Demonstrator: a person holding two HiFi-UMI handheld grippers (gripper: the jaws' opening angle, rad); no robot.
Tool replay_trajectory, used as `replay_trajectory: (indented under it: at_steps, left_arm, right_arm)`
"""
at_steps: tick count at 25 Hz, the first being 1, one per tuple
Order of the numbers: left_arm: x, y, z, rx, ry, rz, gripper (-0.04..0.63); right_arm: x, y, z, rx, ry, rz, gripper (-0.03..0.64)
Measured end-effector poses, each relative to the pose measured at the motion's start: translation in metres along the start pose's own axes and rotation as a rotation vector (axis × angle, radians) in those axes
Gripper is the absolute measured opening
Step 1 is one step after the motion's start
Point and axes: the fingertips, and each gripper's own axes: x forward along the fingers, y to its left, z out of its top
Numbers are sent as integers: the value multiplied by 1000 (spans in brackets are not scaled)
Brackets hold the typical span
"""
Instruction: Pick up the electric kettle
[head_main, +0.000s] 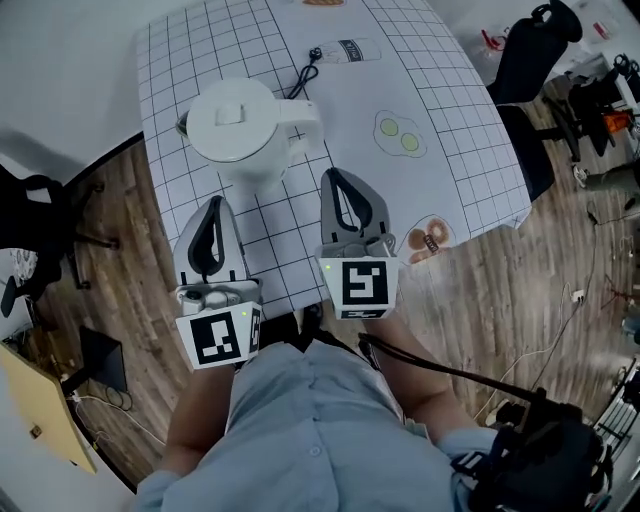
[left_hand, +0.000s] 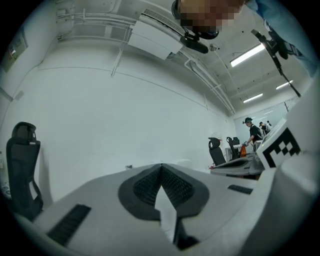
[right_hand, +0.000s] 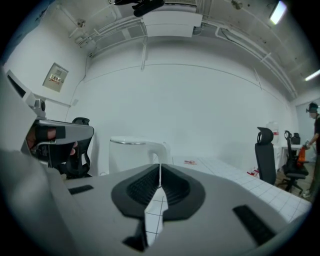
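Observation:
A white electric kettle (head_main: 240, 125) stands on the grid-patterned table (head_main: 470, 130), lid shut, handle (head_main: 303, 112) turned right. My left gripper (head_main: 213, 202) is over the table's near edge, just in front of the kettle, shut and empty. My right gripper (head_main: 332, 174) lies near the handle's right side, also shut with nothing between its fingers. In the right gripper view the kettle (right_hand: 132, 154) stands ahead and slightly left of the closed tips (right_hand: 160, 166). The left gripper view shows its tips (left_hand: 161, 166) meeting, and no kettle.
A black cord with a plug (head_main: 305, 70) lies behind the kettle. Printed food pictures (head_main: 398, 133) mark the cloth. A black office chair (head_main: 535, 50) stands at the table's far right, another chair (head_main: 40, 230) at the left. Wood floor surrounds the table.

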Motion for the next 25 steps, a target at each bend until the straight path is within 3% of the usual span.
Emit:
replay_trajectory:
  at_steps: [2, 3, 5, 9, 17, 25]
  left_arm:
    - [-1, 3, -10, -15, 26, 3, 0]
    - [10, 10, -19, -24, 36, 6, 0]
    - [36, 26, -35, -43, 47, 17, 0]
    - [44, 39, -57, -66, 94, 35, 0]
    - [59, 62, -82, -94, 148, 57, 0]
    - [71, 84, -93, -95, 150, 68, 0]
  right_arm:
    - [3, 0, -12, 21, 25, -8, 11]
    - [17, -2, -19, 24, 39, -15, 39]
    - [51, -7, -32, 20, 62, -31, 164]
    - [73, -8, -50, 8, 101, -57, 236]
    - [106, -12, -70, 8, 152, -93, 250]
    - [137, -28, -68, -20, 128, -165, 249]
